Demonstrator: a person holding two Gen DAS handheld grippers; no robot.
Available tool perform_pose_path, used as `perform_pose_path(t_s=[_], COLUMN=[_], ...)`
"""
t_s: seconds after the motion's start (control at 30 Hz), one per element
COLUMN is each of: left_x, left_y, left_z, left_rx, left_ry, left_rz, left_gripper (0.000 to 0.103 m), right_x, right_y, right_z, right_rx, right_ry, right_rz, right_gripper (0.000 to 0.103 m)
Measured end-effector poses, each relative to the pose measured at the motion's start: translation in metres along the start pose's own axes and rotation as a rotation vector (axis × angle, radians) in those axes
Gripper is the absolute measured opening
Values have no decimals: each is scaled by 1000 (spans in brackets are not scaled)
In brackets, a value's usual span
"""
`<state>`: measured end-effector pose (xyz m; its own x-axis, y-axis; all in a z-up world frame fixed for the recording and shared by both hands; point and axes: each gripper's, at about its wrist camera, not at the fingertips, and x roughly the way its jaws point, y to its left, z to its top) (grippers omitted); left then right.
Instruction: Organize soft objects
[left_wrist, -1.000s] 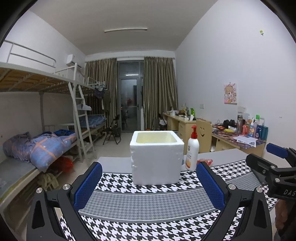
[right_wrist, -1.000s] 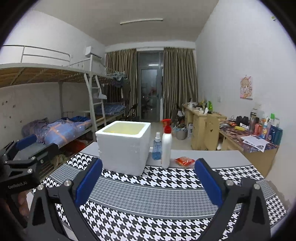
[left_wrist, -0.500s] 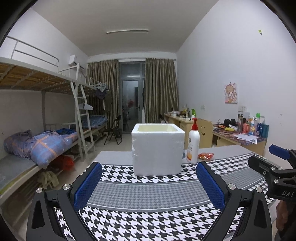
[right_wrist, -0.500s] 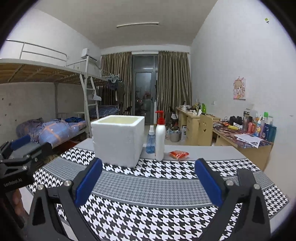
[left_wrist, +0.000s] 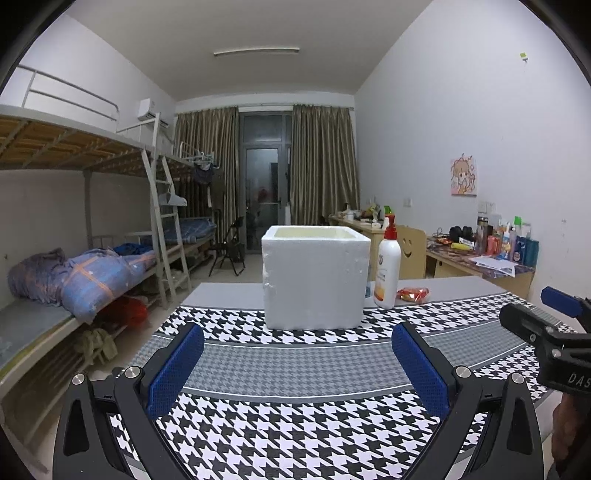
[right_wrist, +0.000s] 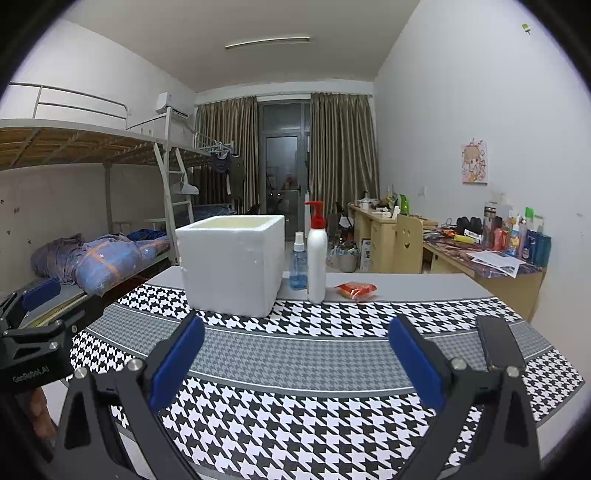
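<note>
Both grippers, left (left_wrist: 295, 354) and right (right_wrist: 295, 350), hover jaws apart and empty at the table's near edge, facing the foam box (left_wrist: 315, 277), presumably the receptacle.

Both cameras sit lower now: foam box (left_wrist: 314, 280) rim nears eye level, interior hidden; box looms closer.

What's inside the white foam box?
Only the top of a yellowish inner wall shows above the rim of the white foam box. Both wrist cameras sit too low to see over it, so the floor and any contents are hidden.
</note>
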<state>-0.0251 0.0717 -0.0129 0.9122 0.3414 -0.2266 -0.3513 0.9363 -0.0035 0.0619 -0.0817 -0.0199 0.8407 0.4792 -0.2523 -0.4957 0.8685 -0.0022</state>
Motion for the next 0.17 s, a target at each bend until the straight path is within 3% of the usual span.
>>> perform_pose_path(t_s=[0.17], left_x=[0], left_y=[0], left_z=[0], left_rx=[2], left_ry=[3], left_rz=[-2], left_gripper=[102], right_x=[-1], right_y=[0], right_z=[-1], right_rx=[-7], right_ry=[7], right_rz=[4], right_gripper=[101])
